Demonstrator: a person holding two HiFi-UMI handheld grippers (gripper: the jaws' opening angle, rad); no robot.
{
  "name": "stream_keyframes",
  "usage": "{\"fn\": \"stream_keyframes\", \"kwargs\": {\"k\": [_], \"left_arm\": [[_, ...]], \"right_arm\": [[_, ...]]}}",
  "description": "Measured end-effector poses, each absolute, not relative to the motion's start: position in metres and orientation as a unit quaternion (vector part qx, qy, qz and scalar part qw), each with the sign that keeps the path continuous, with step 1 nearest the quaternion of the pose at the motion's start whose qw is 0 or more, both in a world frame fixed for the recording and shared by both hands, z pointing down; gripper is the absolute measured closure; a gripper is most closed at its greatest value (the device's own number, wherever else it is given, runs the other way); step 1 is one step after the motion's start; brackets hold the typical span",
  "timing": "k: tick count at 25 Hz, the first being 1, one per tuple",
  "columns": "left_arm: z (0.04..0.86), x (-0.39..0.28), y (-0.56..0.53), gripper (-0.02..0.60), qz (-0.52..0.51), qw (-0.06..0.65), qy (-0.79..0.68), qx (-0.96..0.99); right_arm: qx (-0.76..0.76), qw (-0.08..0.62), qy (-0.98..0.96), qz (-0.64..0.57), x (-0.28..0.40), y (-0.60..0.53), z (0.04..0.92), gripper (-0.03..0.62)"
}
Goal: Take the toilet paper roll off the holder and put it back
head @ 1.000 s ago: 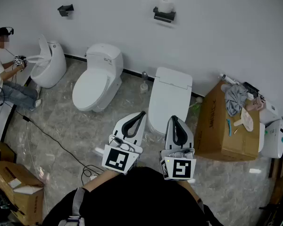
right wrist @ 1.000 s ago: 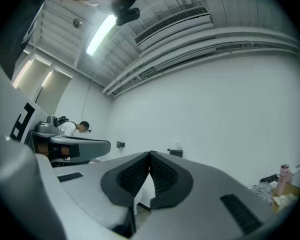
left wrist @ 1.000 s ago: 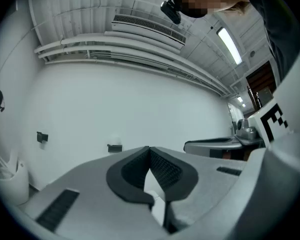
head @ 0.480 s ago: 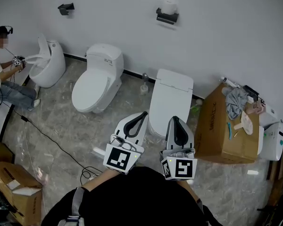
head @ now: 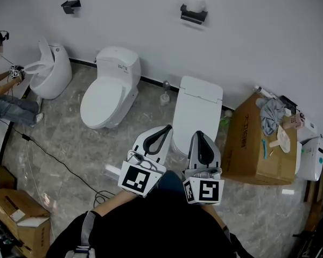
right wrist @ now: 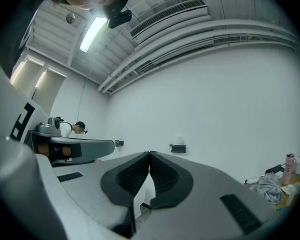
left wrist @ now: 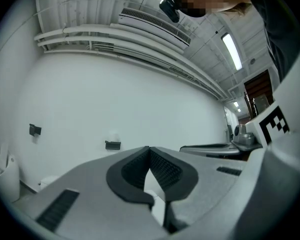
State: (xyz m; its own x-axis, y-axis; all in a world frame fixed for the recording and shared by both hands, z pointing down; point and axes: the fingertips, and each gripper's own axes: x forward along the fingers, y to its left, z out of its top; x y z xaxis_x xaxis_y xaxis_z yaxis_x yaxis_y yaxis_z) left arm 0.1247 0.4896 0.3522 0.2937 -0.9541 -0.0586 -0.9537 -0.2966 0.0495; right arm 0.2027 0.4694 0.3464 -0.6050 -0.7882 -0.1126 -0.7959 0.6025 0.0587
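2 grippers sit low in front of you, and neither is ready to take anything: the left gripper [head: 164, 129] has its jaws pressed together on nothing, and the right gripper [head: 199, 135] is the same, pads meeting at the tips with no object between them. The toilet paper roll [head: 195, 3] sits on top of the black holder [head: 194, 15], high on the white wall [head: 129, 20] and well apart from both grippers, above the square-lidded toilet [head: 197, 109]. So the step in hand, as I judge it, is the approach. Walk in along that toilet, which stands under the holder; the cardboard box [head: 257, 141] crowds its right side, so the left side looks freer. Raise 1 gripper, probably the right since the roll shows nearly dead ahead in the right gripper view, and spread its jaws wide before you arrive, not at the roll. Don't drift toward the 2nd holder [head: 71, 5] far to the left; it carries no roll. Come at the roll level, jaws either side of its round wall, and close gently: soft paper crushes, and a nudge could tip it off the shelf.
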Motion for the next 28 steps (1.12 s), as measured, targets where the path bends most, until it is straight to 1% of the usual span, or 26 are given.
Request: {"fn": "stream_keyframes", "kwargs": {"k": [12, 28], "left_arm": [[0.36, 0.095, 0.422, 0.575, -0.041, 0.011, -0.603, 0.796], [0.351, 0.081, 0.252, 0.575, -0.038, -0.007, -0.605, 0.795]], "right_arm": [[-0.445, 0.038, 0.894, 0.044, 0.181, 0.393, 0.351, 0.576], [-0.433, 0.038, 0.899, 0.048, 0.161, 0.219, 0.348, 0.576]]}}
